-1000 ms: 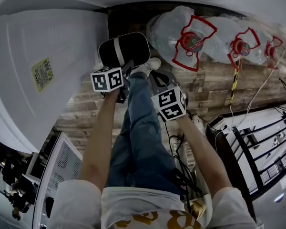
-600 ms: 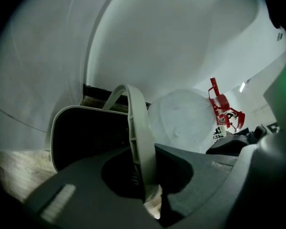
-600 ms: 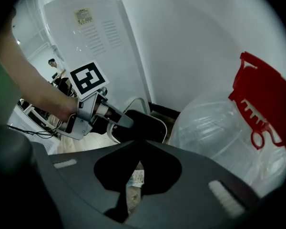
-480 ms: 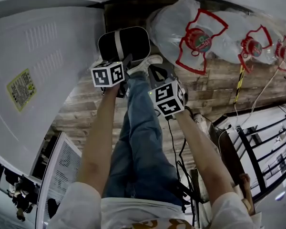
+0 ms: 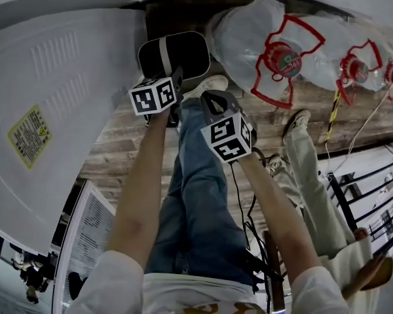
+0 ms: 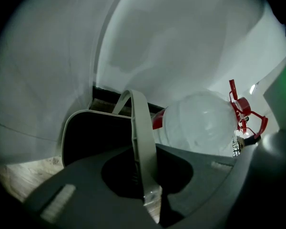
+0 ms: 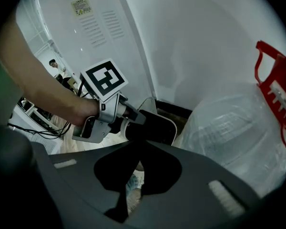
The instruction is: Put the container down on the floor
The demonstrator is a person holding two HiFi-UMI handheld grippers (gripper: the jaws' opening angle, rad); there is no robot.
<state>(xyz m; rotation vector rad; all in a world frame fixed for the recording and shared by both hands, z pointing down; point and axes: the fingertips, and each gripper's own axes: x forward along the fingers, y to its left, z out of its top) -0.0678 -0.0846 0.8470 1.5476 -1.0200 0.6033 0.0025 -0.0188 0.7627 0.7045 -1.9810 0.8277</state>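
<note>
Down in the corner between the white appliance (image 5: 59,90) and the big water jugs (image 5: 249,38), the black container (image 5: 183,54) hangs from the left gripper (image 5: 173,82). The left gripper view makes it pretty clear: the claw is pinched tight on the container's pale strap handle (image 6: 142,137), with the dark tub and its light rim right below. The right gripper (image 5: 213,102) sits just beside it, over the person's jeans, and its claw looks pressed together with nothing in it, so it's just along for the ride.

Progress-wise, I'd say the hard part is done but it isn't finished. The container is low and close to the plank floor (image 5: 124,142), just past the person's white shoe (image 5: 213,84). I honestly can't tell whether its bottom is touching the boards. Either way, the handle is clamped, so what's left is settling it flat and letting go.

Somebody else's legs (image 5: 308,175) are standing off to the right, well apart from the drop spot.
</note>
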